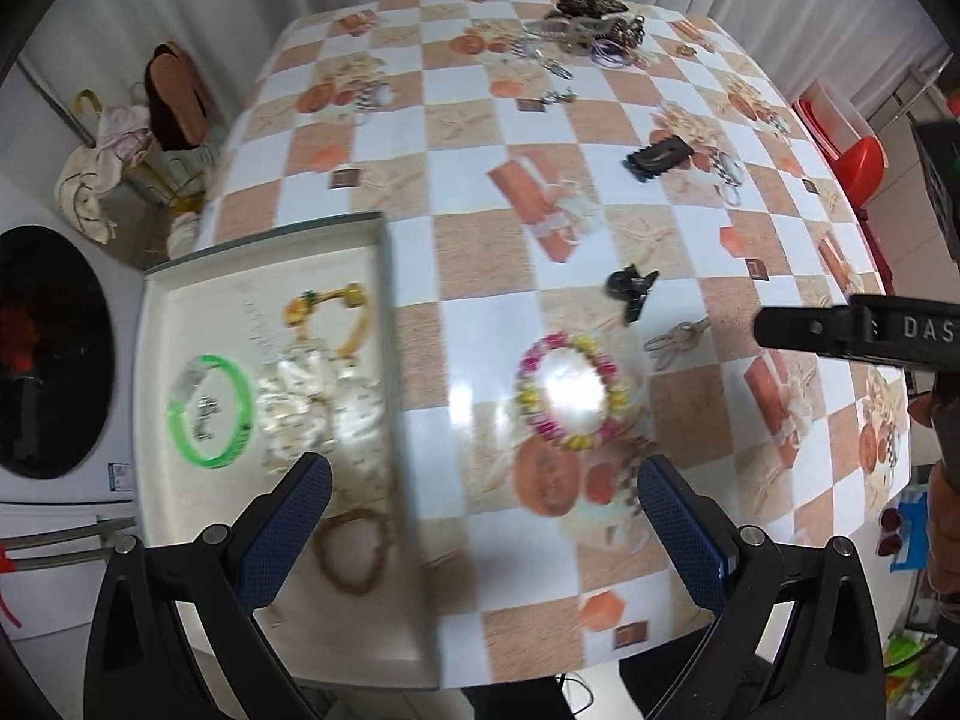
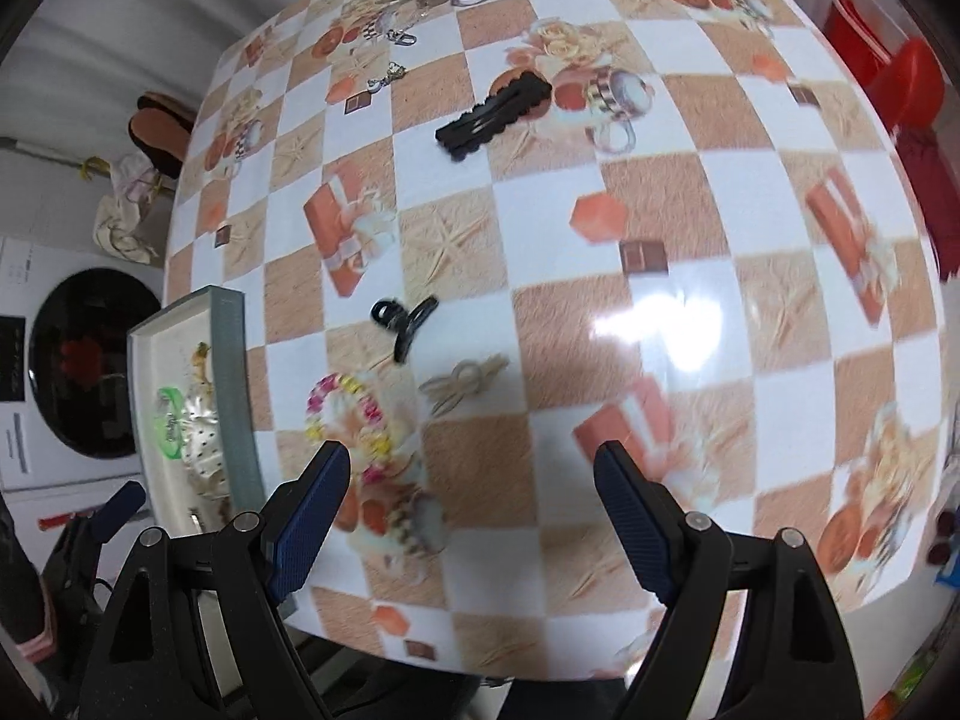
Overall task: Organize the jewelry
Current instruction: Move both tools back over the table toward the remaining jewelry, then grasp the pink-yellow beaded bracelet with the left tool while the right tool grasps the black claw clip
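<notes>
A white tray (image 1: 180, 300) sits at the table's left edge, holding a green bangle (image 1: 210, 411), white shell pieces (image 1: 318, 408), a yellow bead strand (image 1: 327, 306) and a brown bead bracelet (image 1: 354, 552). A pink-and-yellow bead bracelet (image 1: 567, 390) lies on the table right of the tray; it also shows in the right wrist view (image 2: 348, 420). My left gripper (image 1: 480, 516) is open and empty, above the tray's right edge. My right gripper (image 2: 468, 516) is open and empty, hovering above the table near the bracelet. The tray also shows at left in the right wrist view (image 2: 231, 384).
A small black claw clip (image 2: 405, 324), a beige hair clip (image 2: 462, 387) and a long black clip (image 2: 495, 111) lie on the checkered table. A pile of jewelry (image 1: 591, 21) sits at the far edge. A washing machine (image 1: 48, 354) stands left; a red stool (image 1: 858, 162) right.
</notes>
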Action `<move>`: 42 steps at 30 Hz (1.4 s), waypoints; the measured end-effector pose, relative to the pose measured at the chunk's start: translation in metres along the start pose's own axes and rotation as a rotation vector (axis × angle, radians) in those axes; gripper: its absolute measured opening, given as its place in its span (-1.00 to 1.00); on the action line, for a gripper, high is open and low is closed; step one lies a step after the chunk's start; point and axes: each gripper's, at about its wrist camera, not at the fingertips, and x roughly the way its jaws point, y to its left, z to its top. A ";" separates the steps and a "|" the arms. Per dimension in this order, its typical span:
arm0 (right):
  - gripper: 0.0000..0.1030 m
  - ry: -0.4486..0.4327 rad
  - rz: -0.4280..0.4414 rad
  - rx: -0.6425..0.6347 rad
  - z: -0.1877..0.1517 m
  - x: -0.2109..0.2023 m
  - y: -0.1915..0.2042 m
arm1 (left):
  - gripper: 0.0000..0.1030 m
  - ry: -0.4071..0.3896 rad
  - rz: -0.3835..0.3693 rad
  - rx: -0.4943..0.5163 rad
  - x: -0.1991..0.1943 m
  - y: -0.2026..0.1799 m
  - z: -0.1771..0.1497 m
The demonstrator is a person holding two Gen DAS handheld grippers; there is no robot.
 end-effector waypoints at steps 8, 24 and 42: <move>0.67 0.034 -0.012 -0.139 0.033 0.020 0.012 | 1.00 0.042 0.010 -0.043 0.034 -0.025 0.011; 0.02 0.131 -0.008 -0.382 0.057 0.070 0.056 | 1.00 0.098 0.051 -0.164 0.082 -0.026 0.009; -0.47 0.147 -0.068 -0.456 0.060 0.090 0.070 | -0.04 0.123 0.002 -0.127 0.106 -0.047 0.019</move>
